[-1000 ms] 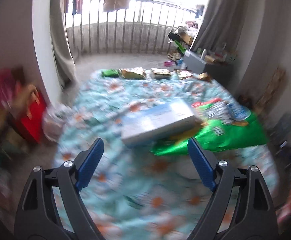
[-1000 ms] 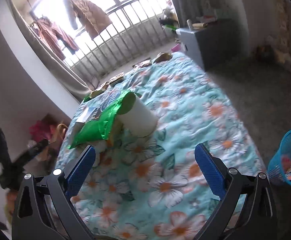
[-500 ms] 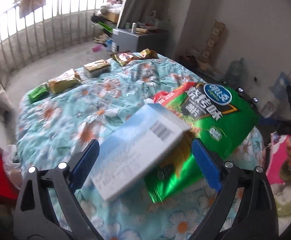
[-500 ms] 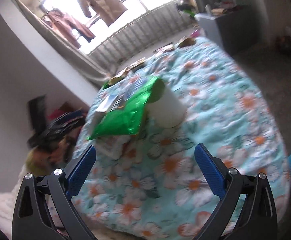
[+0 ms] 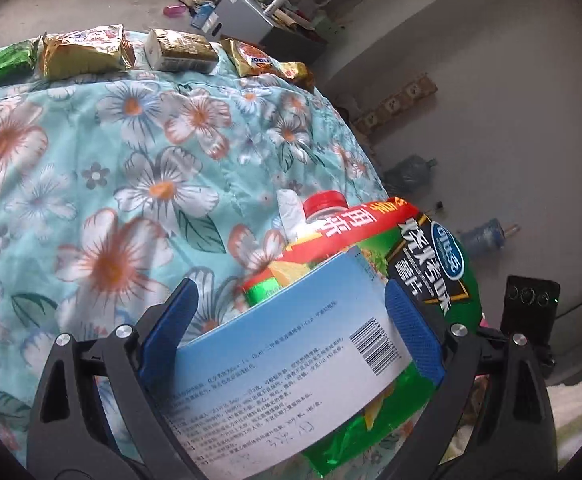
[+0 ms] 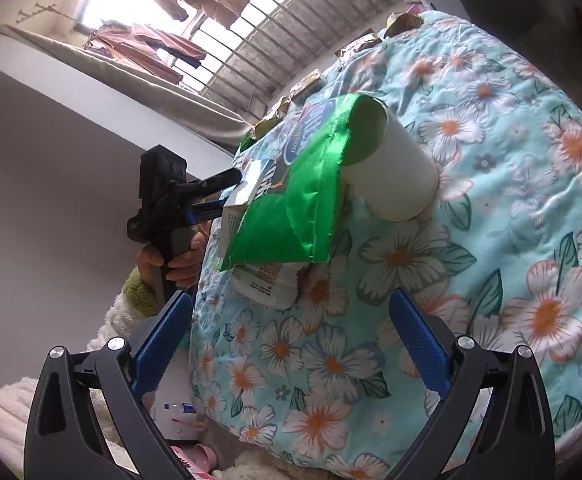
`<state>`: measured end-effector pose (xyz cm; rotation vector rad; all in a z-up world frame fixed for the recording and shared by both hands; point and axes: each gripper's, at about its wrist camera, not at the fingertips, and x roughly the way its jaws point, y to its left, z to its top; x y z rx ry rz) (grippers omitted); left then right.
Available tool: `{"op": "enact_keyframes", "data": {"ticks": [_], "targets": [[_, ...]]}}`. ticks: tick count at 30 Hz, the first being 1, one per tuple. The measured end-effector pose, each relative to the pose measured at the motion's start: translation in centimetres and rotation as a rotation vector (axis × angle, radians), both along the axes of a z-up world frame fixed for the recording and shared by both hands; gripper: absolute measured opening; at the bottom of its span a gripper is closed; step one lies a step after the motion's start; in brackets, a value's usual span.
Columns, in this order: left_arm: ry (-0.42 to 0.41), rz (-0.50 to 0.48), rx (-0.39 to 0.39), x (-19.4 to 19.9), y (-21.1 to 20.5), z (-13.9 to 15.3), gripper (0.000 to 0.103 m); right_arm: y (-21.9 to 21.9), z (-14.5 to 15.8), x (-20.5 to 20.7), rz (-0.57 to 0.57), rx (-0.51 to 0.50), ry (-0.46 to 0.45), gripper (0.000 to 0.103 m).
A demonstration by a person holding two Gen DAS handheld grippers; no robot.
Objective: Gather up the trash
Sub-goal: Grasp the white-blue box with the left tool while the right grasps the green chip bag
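Bedspread below; left tool straddles box.

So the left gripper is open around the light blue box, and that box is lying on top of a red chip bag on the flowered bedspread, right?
Not quite: the chip bag is green, with only a red band along its top edge. The left wrist view shows the left gripper open around the light blue box, which lies on top of that green bag on the flowered bedspread.

Left wrist view: close, angled down over blue box, green bag at 2 o'clock. Right wrist view: farther back, angled down across floral quilt; shared: same bag, at 11 o'clock.
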<state>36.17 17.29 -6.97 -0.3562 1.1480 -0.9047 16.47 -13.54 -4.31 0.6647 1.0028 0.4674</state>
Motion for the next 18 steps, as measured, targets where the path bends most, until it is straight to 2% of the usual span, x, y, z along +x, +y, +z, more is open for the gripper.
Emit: {"op": "enact_keyframes", "data": {"ticks": [4,7,12,14,18], "targets": [[0.011,-0.008,-0.018,-1.7,1.1,0.7,0.090,-0.4,-0.5,0.3,-0.006,0.039,0.008,0.096],[-0.010,-0.008,0.010,-4.1,1.9,1.3,0.090,-0.6,-1.2,0.9,-0.008,0.099,0.026,0.096],[-0.044,0.022,0.058,-8.4,3.0,1.7,0.090,-0.1,-1.5,1.6,0.005,0.137,0.036,0.095],[-0.068,0.049,0.093,-9.5,3.0,1.9,0.090,0.3,-1.4,1.9,0.012,0.139,0.034,0.095],[-0.179,0.106,0.191,-12.3,2.4,2.7,0.090,1.1,-0.6,2.6,0.023,0.142,0.012,0.093]]}}
